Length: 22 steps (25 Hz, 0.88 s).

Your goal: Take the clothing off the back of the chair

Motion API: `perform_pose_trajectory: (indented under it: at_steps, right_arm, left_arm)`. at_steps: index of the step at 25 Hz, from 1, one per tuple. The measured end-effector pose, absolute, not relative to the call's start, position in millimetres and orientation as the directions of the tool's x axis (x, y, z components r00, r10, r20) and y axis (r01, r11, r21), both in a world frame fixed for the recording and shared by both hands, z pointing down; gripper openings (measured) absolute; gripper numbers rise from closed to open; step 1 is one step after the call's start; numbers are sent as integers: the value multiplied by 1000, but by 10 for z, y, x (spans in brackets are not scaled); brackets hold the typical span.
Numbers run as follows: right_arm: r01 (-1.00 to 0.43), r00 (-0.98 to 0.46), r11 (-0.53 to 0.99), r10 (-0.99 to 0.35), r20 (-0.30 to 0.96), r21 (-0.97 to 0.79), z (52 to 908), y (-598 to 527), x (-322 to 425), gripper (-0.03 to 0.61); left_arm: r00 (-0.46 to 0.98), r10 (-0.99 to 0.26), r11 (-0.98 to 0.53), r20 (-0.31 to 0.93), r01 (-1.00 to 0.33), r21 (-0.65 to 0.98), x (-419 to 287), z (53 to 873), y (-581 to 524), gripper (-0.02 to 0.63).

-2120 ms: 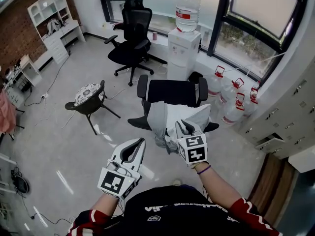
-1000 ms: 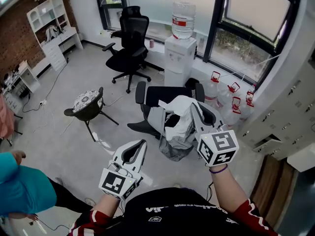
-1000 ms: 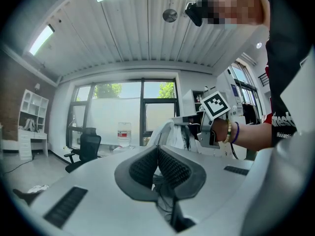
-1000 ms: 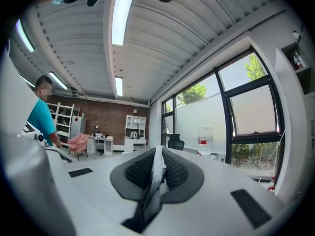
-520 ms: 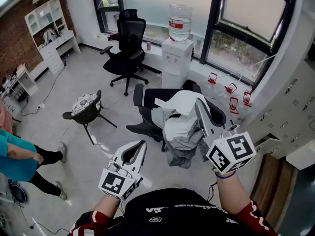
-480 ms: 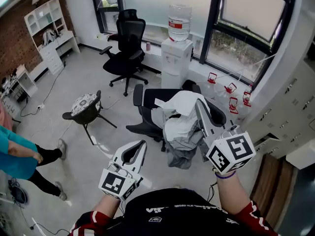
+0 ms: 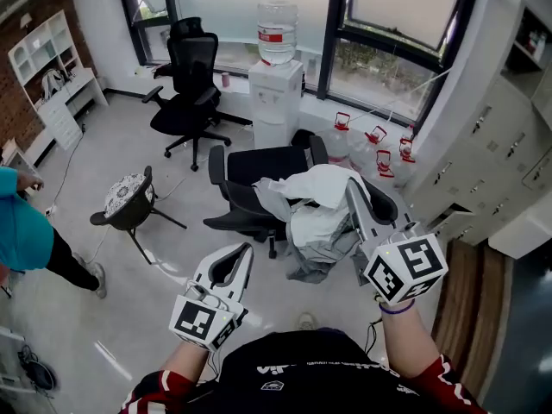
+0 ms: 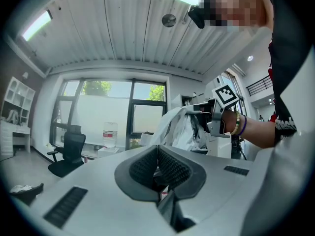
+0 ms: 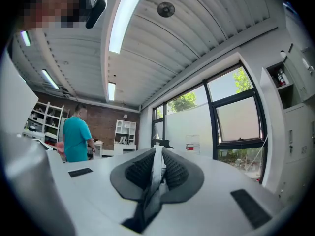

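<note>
**Room, head view; directions are clock positions around the chair.**

- Floor (image 7: 121, 309): pale grey and glossy, with light streaks. It carries all the furniture.
- Chair (image 7: 266, 164): black, armed, on a wheeled base at the centre. The black backrest shows above the clothing.
- Clothing (image 7: 317, 207): white and grey, bunched. It lies just at 5 o'clock of the backrest, over the seat area, with its lower folds hanging toward the floor. Contact with the chair cannot be told.
- Right tongs (image 7: 352, 188): closed on a fold of the clothing. The right gripper view shows a pale strip pinched between the ribbed pads.
- Left tongs (image 7: 245, 250): at 7 o'clock, apart from the clothing. The pads meet at the tip with nothing between them.
- Dispenser (image 7: 276, 93): white, with a bottle on top, at 12 o'clock against the window wall.
- Office chair (image 7: 191, 69): black and high-backed, at 11 o'clock.
- Stool (image 7: 128, 200): dark frame with a patterned cushion, at 9 o'clock.
- Jugs (image 7: 373, 141): clear with red caps, grouped on the floor at 2 o'clock.
- Lockers (image 7: 493, 145): a pale bank along the wall at 3 o'clock.
- Shelf (image 7: 45, 57): a white unit at 10 o'clock, beside the brick wall (image 7: 34, 11).
- Windows (image 7: 390, 7): dark-framed, along the far wall.
- Person (image 7: 24, 233): in a teal top, at the edge at 9 o'clock.
</note>
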State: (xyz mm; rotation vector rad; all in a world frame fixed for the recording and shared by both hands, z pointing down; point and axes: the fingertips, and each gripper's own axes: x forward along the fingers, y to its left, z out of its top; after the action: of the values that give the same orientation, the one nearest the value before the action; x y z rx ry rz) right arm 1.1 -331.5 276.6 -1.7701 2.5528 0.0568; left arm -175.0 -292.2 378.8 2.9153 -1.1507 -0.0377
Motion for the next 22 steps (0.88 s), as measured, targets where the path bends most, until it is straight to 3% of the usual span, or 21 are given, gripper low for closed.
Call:
perform_pose_trajectory:
  at_steps: [14,22]
  right_arm:
    - [-987,-160,160,-987,12,-10,3103,-2732,615,41]
    - [-996,-89,89,-995,35,-23,3223,-2426,1388,41]
  left_arm:
    - [822,-569,-822,9,-569,23,-1378,3923,-2723,25]
    - [859,-512,-859,3,-512,7,-601,3891,-2638,25]
